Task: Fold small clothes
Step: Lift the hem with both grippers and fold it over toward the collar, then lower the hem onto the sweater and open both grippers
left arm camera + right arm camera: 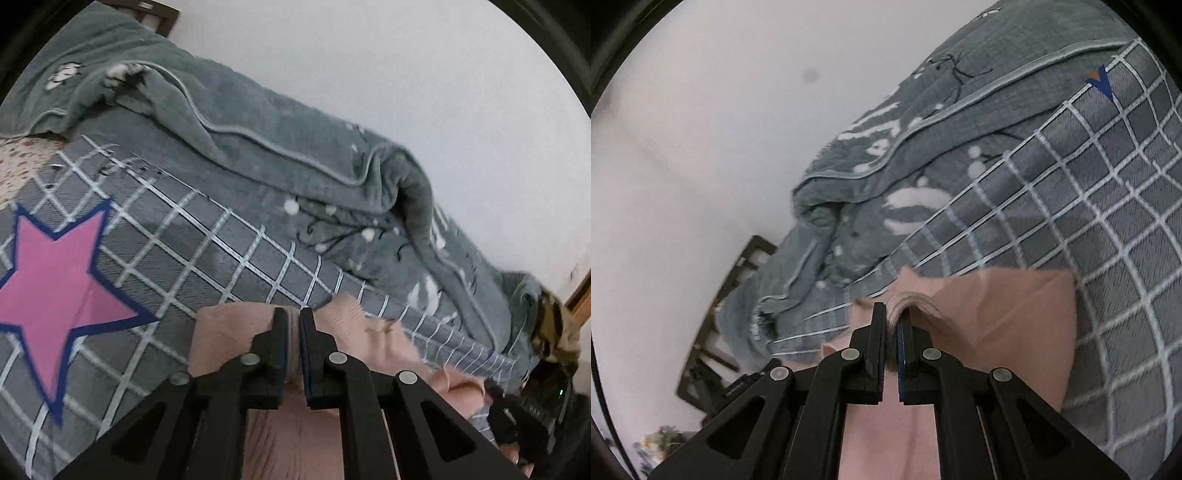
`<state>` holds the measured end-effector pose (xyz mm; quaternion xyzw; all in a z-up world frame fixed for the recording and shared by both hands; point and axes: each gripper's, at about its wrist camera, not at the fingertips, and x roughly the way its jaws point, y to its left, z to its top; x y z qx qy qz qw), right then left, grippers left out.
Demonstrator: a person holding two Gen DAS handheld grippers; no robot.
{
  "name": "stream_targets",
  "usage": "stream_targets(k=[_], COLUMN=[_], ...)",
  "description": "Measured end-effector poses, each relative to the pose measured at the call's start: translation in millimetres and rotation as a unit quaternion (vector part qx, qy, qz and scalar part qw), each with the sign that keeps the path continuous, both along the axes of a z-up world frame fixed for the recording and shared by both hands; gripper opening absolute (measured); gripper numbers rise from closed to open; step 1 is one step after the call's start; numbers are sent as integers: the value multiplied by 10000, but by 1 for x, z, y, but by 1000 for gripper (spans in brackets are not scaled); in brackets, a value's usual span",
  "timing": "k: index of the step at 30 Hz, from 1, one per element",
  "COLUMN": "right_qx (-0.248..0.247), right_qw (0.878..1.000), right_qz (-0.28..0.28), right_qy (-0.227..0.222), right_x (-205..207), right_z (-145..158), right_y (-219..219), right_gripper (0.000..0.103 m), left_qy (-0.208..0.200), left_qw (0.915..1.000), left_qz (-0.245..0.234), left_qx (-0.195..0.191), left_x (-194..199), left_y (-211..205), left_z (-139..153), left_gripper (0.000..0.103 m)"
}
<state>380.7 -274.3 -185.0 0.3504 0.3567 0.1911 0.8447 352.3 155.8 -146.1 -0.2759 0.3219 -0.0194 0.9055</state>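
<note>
In the left wrist view, the pink garment (229, 332) is running out of frame at six o'clock, its lower part lying hidden under the left gripper (293, 317), and its ragged edge toward three o'clock is smearing with motion blur. At four o'clock a dark device (543, 402) is showing too blurred to identify. In the right wrist view, a dark frame (738, 291) at eight o'clock is blurring beyond recognition, partly covered by the grey blanket (923, 122).
</note>
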Motion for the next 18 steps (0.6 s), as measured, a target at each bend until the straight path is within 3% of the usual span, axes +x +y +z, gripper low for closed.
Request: stream_targets(k=[3, 4, 5, 8, 18], right_qx=[-584, -680, -717, -770, -2320], right_qw=[9979, 9974, 9971, 9967, 9716], right_qz=[-263, -254, -228, -98, -285], right_qy=[-36, -16, 67, 217, 375], right_x=[6, 7, 8, 8, 2], right_z=[-17, -23, -29, -35, -43], right_y=[0, 1, 2, 5, 32], right_gripper=[28, 39, 39, 39, 39], left_qy=[95, 105, 91, 132, 398], left_qw=[9999, 9999, 9999, 9997, 9935], left_qz=[-15, -33, -42, -104, -112], left_qx=[87, 74, 73, 183, 1056], left_x=[5, 6, 6, 7, 14], left_y=[-2, -2, -2, -4, -25], left_z=[-12, -15, -18, -23, -37], left_gripper=[34, 49, 55, 55, 56])
